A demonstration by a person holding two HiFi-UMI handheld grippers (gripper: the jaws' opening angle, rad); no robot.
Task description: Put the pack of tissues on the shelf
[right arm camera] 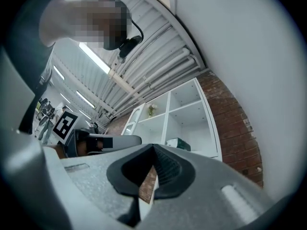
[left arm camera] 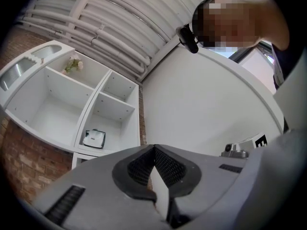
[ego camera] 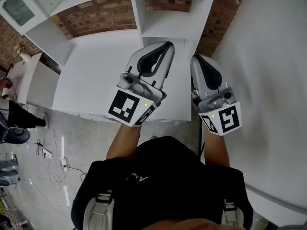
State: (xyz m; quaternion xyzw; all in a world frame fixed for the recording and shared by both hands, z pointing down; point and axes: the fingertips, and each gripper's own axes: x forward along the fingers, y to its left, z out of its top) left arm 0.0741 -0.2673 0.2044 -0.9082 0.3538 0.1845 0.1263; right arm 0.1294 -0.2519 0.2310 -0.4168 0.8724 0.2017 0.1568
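The pack of tissues is a small white and dark packet lying in a lower compartment of the white shelf unit, some way beyond my left gripper. That gripper is shut, its pads meeting with nothing between them. The right gripper view shows the same pack on the shelf, past my right gripper, which is also shut and empty. In the head view both grippers, left and right, are held side by side over a white counter; the pack is hidden there.
A small vase of flowers stands in an upper shelf compartment. Brick wall lies behind the shelf unit. A large white wall rises at the right. Cables trail on the floor at the left.
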